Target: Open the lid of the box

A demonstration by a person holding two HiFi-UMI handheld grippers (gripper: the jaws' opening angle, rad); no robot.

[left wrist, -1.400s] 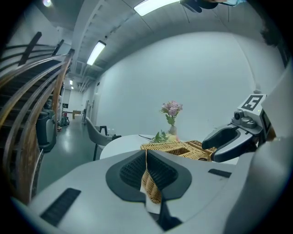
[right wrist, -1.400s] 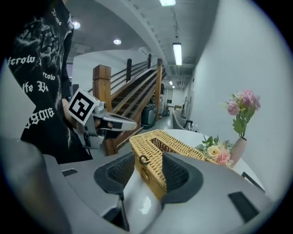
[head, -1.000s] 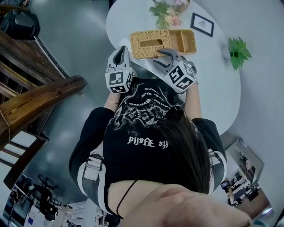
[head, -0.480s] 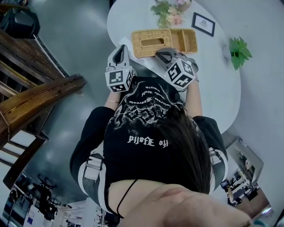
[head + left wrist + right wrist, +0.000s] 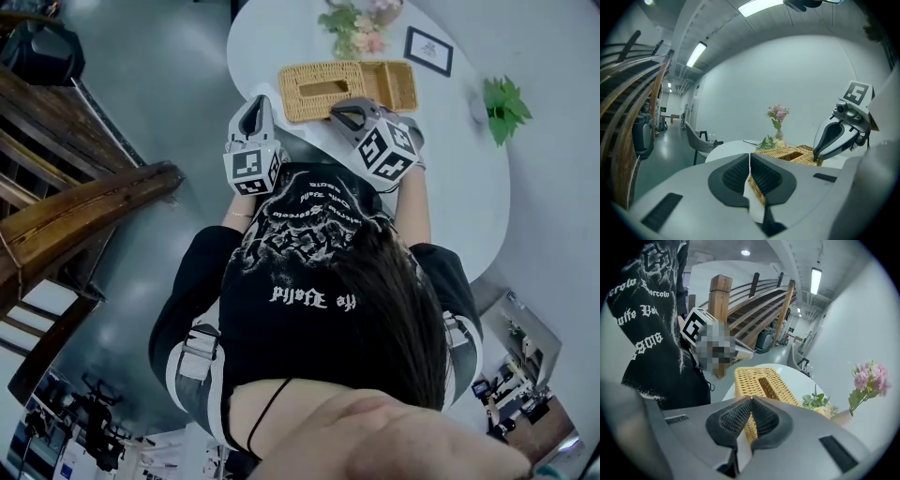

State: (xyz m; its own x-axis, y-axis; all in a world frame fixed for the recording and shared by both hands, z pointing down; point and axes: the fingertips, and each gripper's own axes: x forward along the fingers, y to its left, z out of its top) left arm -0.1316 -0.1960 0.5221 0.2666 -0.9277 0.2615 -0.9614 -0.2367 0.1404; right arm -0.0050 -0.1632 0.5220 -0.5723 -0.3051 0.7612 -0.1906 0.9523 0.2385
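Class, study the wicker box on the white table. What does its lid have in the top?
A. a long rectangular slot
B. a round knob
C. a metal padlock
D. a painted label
A: the head view shows a long rectangular slot cut into the top of the wicker box, and the right gripper view shows the same opening.
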